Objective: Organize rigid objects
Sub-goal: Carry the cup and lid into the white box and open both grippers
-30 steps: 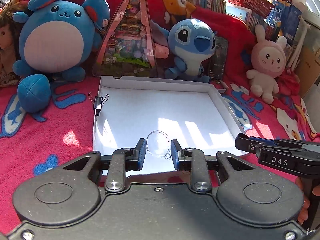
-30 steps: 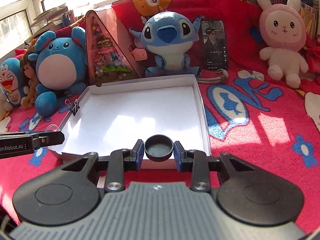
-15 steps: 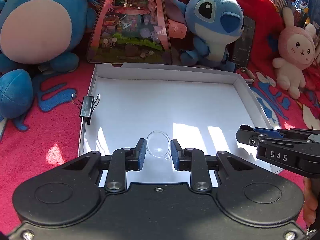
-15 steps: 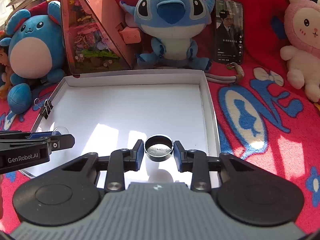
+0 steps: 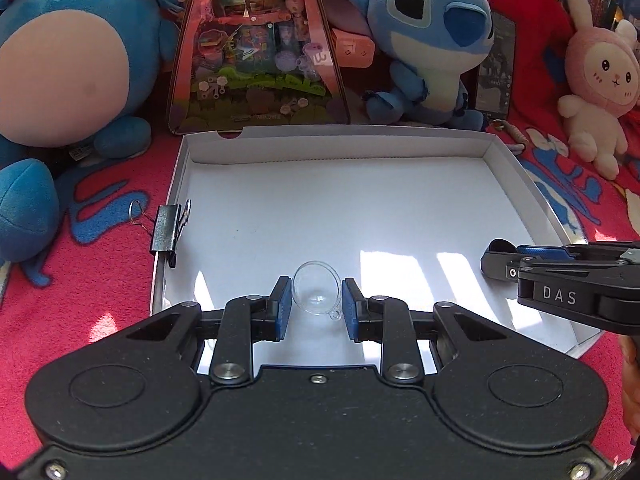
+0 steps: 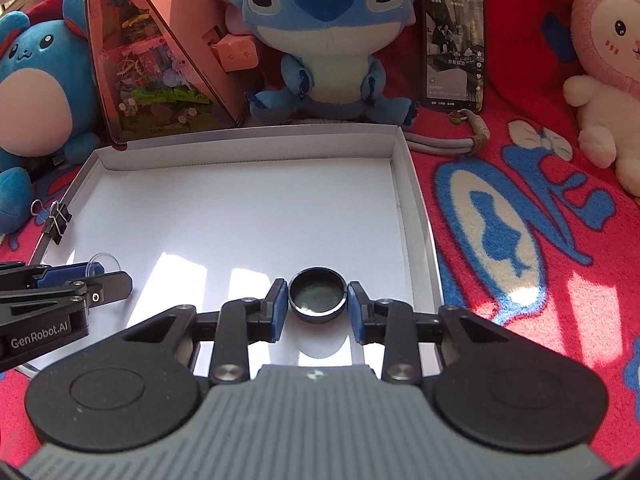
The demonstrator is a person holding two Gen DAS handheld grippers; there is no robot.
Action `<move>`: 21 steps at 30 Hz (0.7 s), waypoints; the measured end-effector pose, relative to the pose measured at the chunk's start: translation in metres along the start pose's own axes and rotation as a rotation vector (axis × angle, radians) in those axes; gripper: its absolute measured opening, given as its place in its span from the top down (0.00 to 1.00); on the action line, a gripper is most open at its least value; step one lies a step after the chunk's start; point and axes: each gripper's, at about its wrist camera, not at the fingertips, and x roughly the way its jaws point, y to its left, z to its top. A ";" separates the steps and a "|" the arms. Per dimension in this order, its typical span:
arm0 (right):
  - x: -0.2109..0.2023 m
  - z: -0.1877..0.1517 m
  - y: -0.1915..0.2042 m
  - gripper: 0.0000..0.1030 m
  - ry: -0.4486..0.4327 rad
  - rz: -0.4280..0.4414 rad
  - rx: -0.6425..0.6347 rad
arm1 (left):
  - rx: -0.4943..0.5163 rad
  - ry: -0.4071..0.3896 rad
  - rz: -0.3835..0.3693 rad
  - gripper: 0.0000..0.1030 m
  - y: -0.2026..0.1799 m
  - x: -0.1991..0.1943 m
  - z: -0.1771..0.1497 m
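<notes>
My left gripper (image 5: 314,298) is shut on a clear plastic dome (image 5: 316,293), held over the near part of the white shallow box (image 5: 320,146). My right gripper (image 6: 318,298) is shut on a small black round cap (image 6: 317,295), held over the box's near right part (image 6: 412,200). The right gripper also shows in the left wrist view (image 5: 496,264), and the left gripper with the dome shows in the right wrist view (image 6: 102,280).
A black binder clip (image 5: 166,228) is clipped on the box's left wall. Blue plush toys (image 5: 60,60), a Stitch plush (image 6: 320,32), a triangular diorama (image 5: 256,48), a phone (image 6: 454,40) and a pink bunny plush (image 5: 596,80) stand behind the box on the red blanket.
Both grippers have moved forward and lower over the white box, each still holding its object. The box and toys look closer now.
</notes>
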 end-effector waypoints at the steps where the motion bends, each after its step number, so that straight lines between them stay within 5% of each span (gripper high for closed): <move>1: 0.000 0.000 0.001 0.64 -0.003 -0.002 -0.006 | 0.004 -0.002 0.002 0.75 -0.001 0.000 0.000; 7: -0.001 0.000 0.000 0.60 -0.011 0.010 -0.009 | 0.020 -0.020 0.020 0.74 -0.003 0.000 -0.002; 18: -0.024 -0.011 -0.005 0.33 -0.067 0.054 -0.016 | 0.048 -0.068 0.035 0.28 -0.003 -0.021 -0.015; 21: -0.034 -0.018 -0.005 0.26 -0.092 0.063 -0.032 | 0.057 -0.096 0.028 0.23 -0.002 -0.034 -0.022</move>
